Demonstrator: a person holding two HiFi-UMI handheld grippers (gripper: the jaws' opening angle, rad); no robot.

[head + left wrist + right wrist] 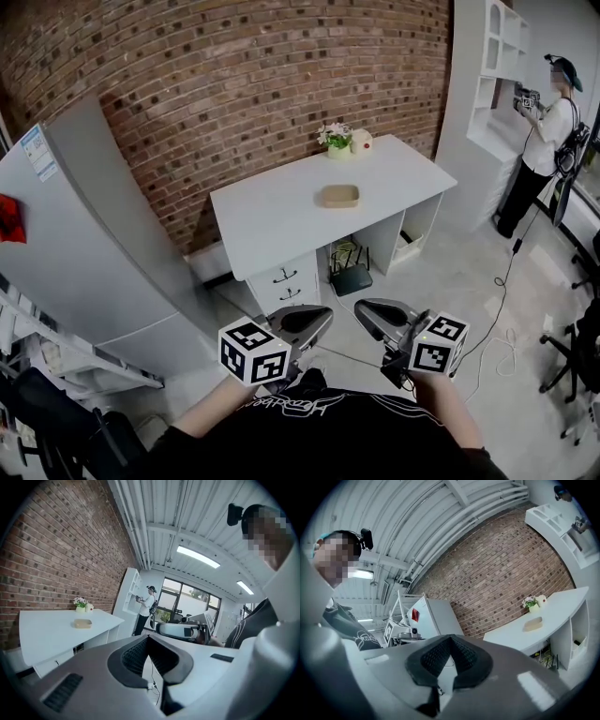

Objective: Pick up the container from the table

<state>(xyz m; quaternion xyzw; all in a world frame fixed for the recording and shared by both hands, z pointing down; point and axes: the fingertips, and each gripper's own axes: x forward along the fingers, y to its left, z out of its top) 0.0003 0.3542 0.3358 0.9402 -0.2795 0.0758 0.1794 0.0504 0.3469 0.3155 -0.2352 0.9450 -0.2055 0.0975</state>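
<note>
The container [338, 196], a shallow tan dish, lies on the white desk [272, 220] across the room, far from both grippers. It also shows small in the left gripper view, container [83, 623], and in the right gripper view, container [533, 624]. My left gripper [322, 320] and right gripper [364, 311] are held side by side close to my body, low in the head view. Both stand shut with nothing between the jaws, as the left gripper [148, 637] and right gripper [451, 637] show in their own views.
A flower pot [337, 140] and a white mug [361, 142] stand at the desk's back edge. A grey fridge [103, 234] stands left and a brick wall behind. A person [548, 131] stands at shelves far right. Cables [502, 309] trail on the floor.
</note>
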